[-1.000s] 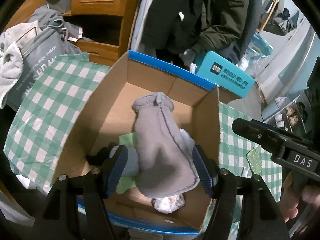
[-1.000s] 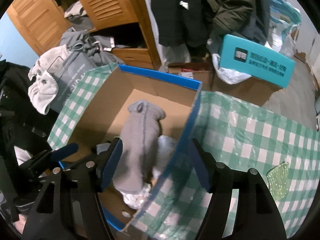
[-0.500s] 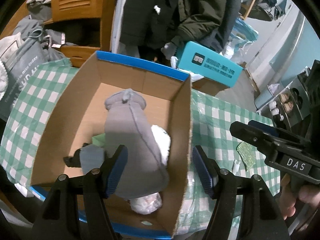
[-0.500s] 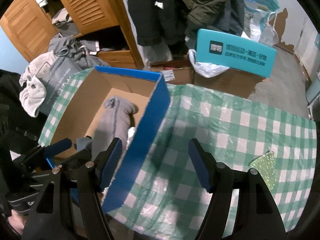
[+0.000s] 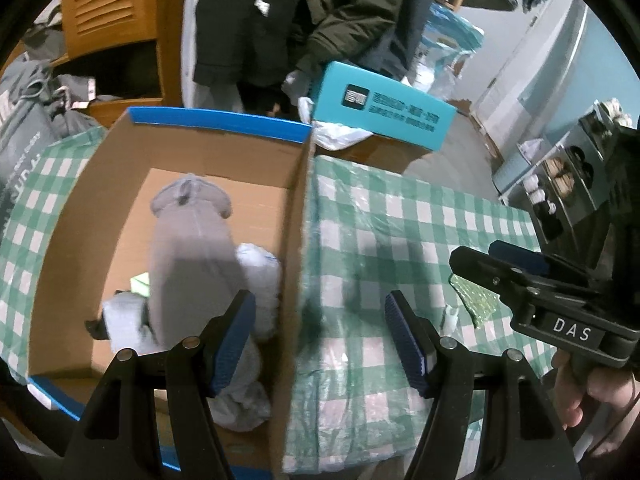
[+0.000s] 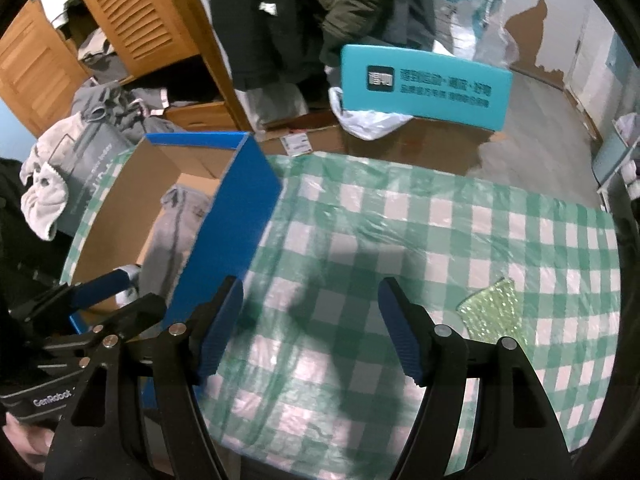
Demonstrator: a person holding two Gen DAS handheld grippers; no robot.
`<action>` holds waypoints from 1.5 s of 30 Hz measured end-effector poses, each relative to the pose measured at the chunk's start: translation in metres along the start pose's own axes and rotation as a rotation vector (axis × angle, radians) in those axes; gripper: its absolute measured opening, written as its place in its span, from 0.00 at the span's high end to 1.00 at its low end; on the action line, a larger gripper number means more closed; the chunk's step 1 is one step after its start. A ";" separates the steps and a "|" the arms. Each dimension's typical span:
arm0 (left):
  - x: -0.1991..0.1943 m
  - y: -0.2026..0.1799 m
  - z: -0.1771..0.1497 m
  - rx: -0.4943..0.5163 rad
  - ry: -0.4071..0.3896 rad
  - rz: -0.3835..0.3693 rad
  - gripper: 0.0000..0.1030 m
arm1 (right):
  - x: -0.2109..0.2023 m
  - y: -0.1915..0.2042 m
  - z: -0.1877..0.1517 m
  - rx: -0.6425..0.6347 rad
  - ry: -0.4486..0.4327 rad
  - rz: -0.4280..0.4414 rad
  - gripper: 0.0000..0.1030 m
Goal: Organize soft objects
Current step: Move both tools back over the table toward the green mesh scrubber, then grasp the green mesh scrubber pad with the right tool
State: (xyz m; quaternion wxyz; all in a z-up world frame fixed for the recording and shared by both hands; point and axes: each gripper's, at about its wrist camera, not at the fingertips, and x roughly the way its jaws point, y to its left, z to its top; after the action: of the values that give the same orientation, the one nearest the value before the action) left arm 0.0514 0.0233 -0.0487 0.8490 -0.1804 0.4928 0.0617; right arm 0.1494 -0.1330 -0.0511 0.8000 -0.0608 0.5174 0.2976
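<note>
Nearest, the left gripper [image 5: 318, 340] tilts steeply downward, jaws wide apart and empty, straddling the right wall of the cardboard box [image 5: 294, 264]. Beside it the right gripper [image 6: 310, 330], angled likewise, gapes empty over the green checked tablecloth [image 6: 400, 220]. Farther in, a grey soft toy [image 5: 192, 248] lies inside the box; a green glittery piece [image 6: 490, 312] rests on the cloth.

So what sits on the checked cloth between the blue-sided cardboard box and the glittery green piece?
Nothing: in the right wrist view, bare green-checked cloth runs from the cardboard box to the glittery green piece.
</note>
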 end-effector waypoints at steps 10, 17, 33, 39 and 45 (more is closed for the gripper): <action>0.026 -0.040 -0.003 0.068 0.055 -0.021 0.33 | -0.002 -0.044 -0.010 0.045 0.004 -0.030 0.29; 0.048 -0.069 -0.008 0.124 0.107 -0.034 0.33 | 0.007 -0.085 -0.022 0.092 0.046 -0.069 0.29; 0.112 -0.122 -0.008 0.217 0.209 -0.066 0.33 | 0.044 -0.159 -0.037 0.104 0.142 -0.175 0.28; 0.139 -0.125 -0.008 0.229 0.254 -0.079 0.33 | 0.071 -0.180 -0.043 0.136 0.203 -0.180 0.28; 0.157 -0.128 -0.013 0.233 0.295 -0.080 0.33 | 0.088 -0.188 -0.049 0.129 0.244 -0.190 0.28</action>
State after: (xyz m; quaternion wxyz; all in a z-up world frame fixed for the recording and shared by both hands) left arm 0.1569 -0.1120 -0.1577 0.7844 -0.1072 0.6082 -0.0566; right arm 0.2371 -0.2701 -0.1897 0.7581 -0.0936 0.6206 0.1770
